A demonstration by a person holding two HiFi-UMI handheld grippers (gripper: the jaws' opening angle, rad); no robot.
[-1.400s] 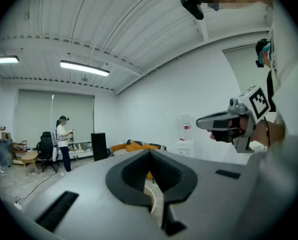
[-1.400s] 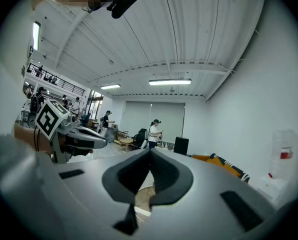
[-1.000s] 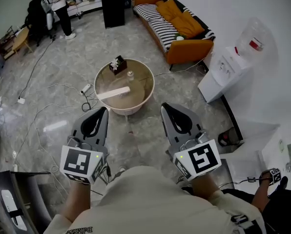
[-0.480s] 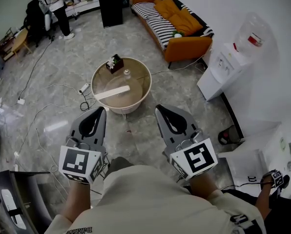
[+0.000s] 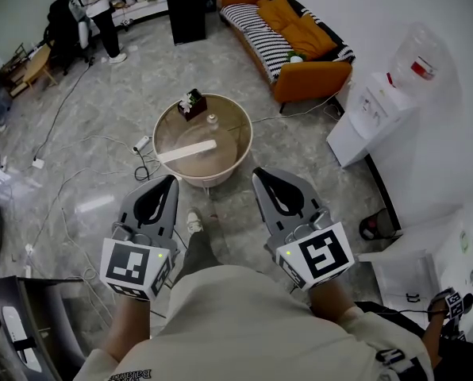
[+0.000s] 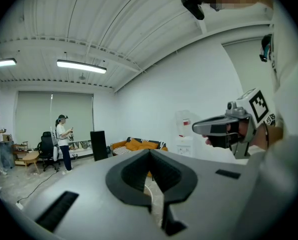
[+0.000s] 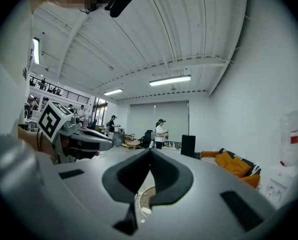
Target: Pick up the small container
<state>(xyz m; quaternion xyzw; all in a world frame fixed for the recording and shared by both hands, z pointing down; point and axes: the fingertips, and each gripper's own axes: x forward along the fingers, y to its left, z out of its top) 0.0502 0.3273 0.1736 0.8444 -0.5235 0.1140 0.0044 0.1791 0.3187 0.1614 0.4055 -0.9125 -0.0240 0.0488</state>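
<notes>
A small pale container (image 5: 213, 121) stands on the round glass-topped table (image 5: 240, 153), which is on the floor ahead of me. Beside it are a dark box with flowers (image 5: 192, 104) and a flat white strip (image 5: 187, 151). My left gripper (image 5: 171, 178) and right gripper (image 5: 258, 173) are held side by side, well short of the table, both shut and empty. In the left gripper view its own jaws (image 6: 150, 152) meet at the tip, and the right gripper (image 6: 224, 129) shows beside them. The right gripper view shows its own jaws (image 7: 150, 151) shut, the table rim (image 7: 145, 194) just beneath them.
An orange sofa (image 5: 300, 46) stands beyond the table on the right, a water dispenser (image 5: 375, 105) by the right wall. Cables (image 5: 101, 145) trail over the floor left of the table. A person (image 5: 94, 6) stands far back left. My shoe (image 5: 194, 222) is between the grippers.
My shoe has come into view on the floor between the grippers. Both grippers stay shut and keep about the same places in the view.
</notes>
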